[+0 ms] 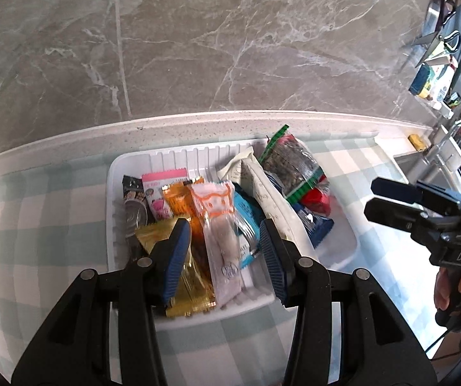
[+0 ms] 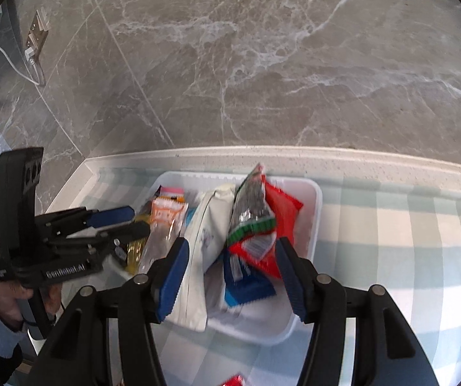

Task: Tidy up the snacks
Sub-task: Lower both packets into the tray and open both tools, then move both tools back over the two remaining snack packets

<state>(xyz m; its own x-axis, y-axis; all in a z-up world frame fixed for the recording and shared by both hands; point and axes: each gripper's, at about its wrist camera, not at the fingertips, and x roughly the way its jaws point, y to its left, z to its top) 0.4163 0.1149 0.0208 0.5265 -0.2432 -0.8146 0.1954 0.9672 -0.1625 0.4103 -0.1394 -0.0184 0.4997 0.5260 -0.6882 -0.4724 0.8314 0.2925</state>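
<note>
The left claw (image 1: 224, 251) stands part-open with nothing pinched: its blue pads flank a clear packet with orange print (image 1: 219, 225) but do not press it. That packet lies straight ahead of and below the claw, its long axis running away from the claw toward the table's far edge, in line with the fingers. The right claw (image 2: 230, 263) is also part-open and empty, hanging above the white pouch (image 2: 204, 234), the seed bag with green trim (image 2: 251, 206) and the red packet (image 2: 282, 206).

All the snacks sit in the white tray (image 1: 198, 157), which rests on the checked cloth (image 1: 37, 209) near the far edge of the table, against the marble wall. The left claw is nearer the tray's left half, with the gold packet (image 1: 153, 234), the orange one (image 1: 177, 199) and the pink one (image 1: 161, 193); the right is nearer the right half.

The tray's near rim is hidden behind both claws. A blue packet (image 2: 246, 286) is blurred and partly buried, and something red at the bottom of the right view is cut off.
</note>
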